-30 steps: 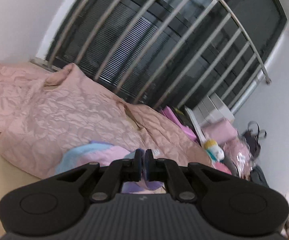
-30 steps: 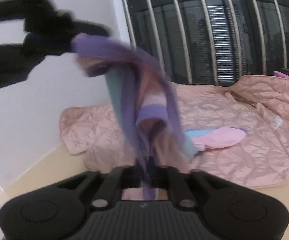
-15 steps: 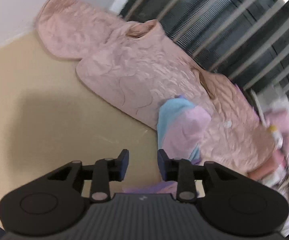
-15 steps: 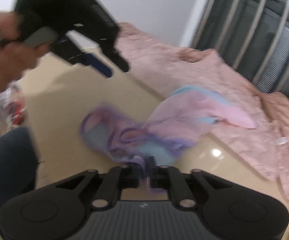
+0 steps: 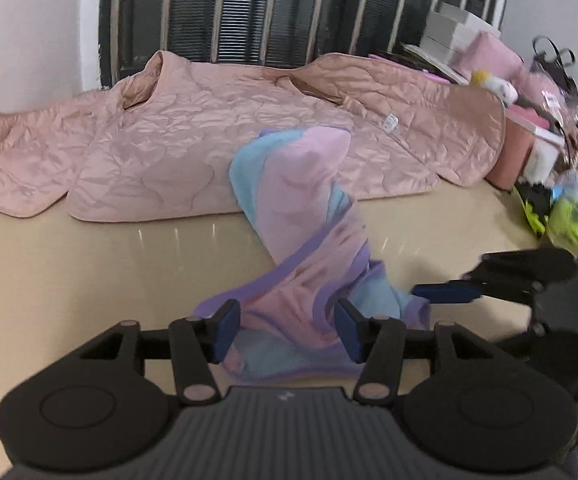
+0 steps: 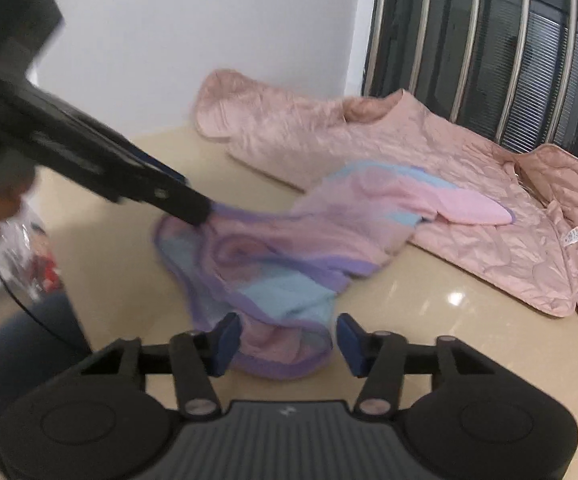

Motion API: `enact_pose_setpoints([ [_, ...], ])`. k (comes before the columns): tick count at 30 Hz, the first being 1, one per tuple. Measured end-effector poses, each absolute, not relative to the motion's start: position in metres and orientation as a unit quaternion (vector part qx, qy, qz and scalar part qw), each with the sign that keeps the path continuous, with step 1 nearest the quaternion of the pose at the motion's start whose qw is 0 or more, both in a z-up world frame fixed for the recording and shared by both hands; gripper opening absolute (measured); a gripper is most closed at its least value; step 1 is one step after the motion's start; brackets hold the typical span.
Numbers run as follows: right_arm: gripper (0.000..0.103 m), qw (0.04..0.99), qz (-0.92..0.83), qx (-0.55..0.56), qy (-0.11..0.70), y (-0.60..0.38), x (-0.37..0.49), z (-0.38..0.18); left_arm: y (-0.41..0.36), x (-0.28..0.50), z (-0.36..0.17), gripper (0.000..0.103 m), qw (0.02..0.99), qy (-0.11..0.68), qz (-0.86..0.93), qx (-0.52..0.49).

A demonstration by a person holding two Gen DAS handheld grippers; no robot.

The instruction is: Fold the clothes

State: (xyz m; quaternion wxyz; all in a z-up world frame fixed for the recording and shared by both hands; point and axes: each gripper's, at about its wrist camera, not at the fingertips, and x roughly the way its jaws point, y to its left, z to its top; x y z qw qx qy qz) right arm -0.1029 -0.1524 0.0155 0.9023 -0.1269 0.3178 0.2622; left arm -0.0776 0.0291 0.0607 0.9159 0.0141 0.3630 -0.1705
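Clothing for folding, a pastel garment (image 5: 309,248) in pink, blue and purple, lies crumpled on the beige floor (image 5: 69,272), its far end over a pink quilted jacket (image 5: 169,148). On the left, the left gripper (image 5: 287,326) has just been opening, its jaws apart over the cloth without pressing it. On the right, the right gripper (image 6: 287,338) has also just been opening, and the garment's near edge lies loose between its blue pads (image 6: 225,340).

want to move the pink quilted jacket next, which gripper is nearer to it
Left, by a little. The left gripper and right gripper both hover open over the striped garment, short of the quilted jacket.
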Motion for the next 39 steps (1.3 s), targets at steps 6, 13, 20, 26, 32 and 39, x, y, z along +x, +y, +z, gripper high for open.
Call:
enact_pose_setpoints([
  [6,0.004,0.925,0.249,-0.078,0.277,-0.163,-0.104,0.022,0.02,-0.079,0.045,0.055,0.92,0.359,-0.105,0.12],
  [13,0.003,0.933,0.23,-0.067,0.269,-0.171,-0.12,0.028,-0.007,-0.073,0.021,0.041,0.908,0.345,-0.06,0.228],
  [20,0.016,0.926,0.26,-0.129,0.243,-0.14,-0.135,0.023,0.014,-0.081,0.047,0.002,0.932,0.327,-0.064,0.14],
  [26,0.033,0.914,0.284,-0.198,0.211,-0.093,-0.125,0.02,0.023,-0.091,0.084,0.002,0.945,0.307,-0.084,0.073],
  [32,0.036,0.923,0.259,-0.203,0.201,-0.076,-0.117,0.014,0.019,-0.094,0.092,0.002,0.947,0.299,-0.084,0.075],
  [39,0.017,0.923,0.239,-0.181,0.24,-0.099,-0.12,0.005,0.016,-0.092,0.092,0.002,0.947,0.301,-0.085,0.072],
])
